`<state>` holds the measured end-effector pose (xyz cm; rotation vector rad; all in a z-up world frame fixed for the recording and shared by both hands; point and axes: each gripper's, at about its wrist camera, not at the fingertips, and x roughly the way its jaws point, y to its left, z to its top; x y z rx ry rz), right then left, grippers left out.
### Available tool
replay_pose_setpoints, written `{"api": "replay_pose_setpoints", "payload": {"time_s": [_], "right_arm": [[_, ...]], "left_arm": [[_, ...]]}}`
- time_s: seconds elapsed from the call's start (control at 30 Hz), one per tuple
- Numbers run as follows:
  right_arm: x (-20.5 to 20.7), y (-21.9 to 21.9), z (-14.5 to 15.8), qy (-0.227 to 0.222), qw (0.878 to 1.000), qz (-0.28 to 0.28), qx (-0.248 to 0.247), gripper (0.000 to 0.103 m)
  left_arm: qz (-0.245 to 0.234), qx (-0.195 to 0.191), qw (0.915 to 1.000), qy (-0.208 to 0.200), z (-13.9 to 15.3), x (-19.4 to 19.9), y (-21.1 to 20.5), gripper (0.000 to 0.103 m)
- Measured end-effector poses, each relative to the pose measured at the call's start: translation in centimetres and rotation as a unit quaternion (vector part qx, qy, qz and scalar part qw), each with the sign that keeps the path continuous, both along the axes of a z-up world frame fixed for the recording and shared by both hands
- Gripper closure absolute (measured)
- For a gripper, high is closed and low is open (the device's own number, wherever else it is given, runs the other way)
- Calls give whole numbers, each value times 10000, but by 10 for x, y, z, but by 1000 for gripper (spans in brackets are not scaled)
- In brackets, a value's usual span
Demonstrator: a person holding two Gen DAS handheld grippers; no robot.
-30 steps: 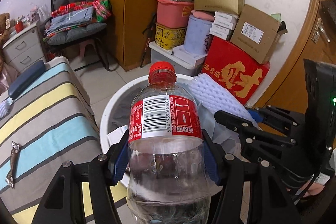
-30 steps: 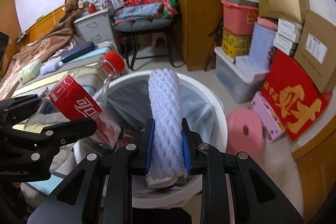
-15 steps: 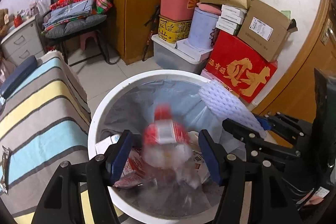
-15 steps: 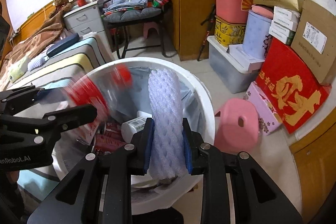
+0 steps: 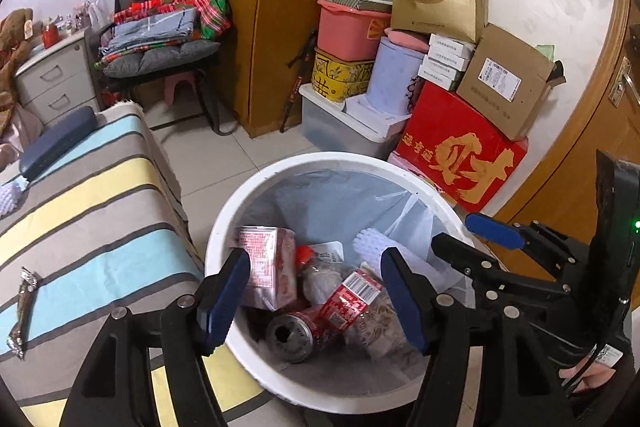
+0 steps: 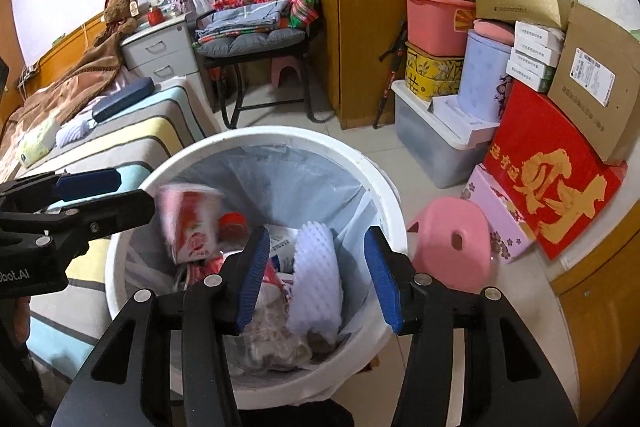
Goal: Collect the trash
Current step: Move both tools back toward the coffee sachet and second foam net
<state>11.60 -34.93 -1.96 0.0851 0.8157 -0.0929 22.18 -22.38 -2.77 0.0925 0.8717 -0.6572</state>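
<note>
Left hand-held gripper [image 5: 316, 291] wide, empty – bottle [image 5: 352, 303] lies in white bin [image 5: 224, 223] | my right hand-held gripper [image 6: 316, 273] opening, foam net [image 6: 316, 279] loose between jaws | risk: net leans at bin's right rim, may spring out | wrapper [image 5: 22, 311] remains on bed.

Bin [image 5: 224, 223] near rim hidden behind left gripper [image 5: 316, 291] arms; bottom buried under trash. Bottle [image 5: 352, 297] only partly visible, neck and base lost in the pile. Red-white carton [image 6: 192, 223] motion-blurred in right view, print unreadable. Foam net [image 6: 316, 279] lower end hidden by liner folds. Pink stool [image 6: 452, 243] slightly smeared. Wrapper [image 5: 22, 311] on bed too small to identify.
</note>
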Motion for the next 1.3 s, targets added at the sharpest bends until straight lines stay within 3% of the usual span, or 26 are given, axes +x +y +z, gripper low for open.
{"api": "replay_pose_setpoints", "payload": {"time_s": [0.9,1.17,1.3], "right_arm": [[2,64,25,-552,9962,667,16,52],[14,95,22,-567,9925,1071,174,52],[24,109,18,-512,9905,1258,195,52]], "left_arm": [[1036,-203,9931,-504,33,-13,136,35],[1558,140,9862,-551,25,-6,197,35],[1695,282,9844,-389,12,5,220,35]]}}
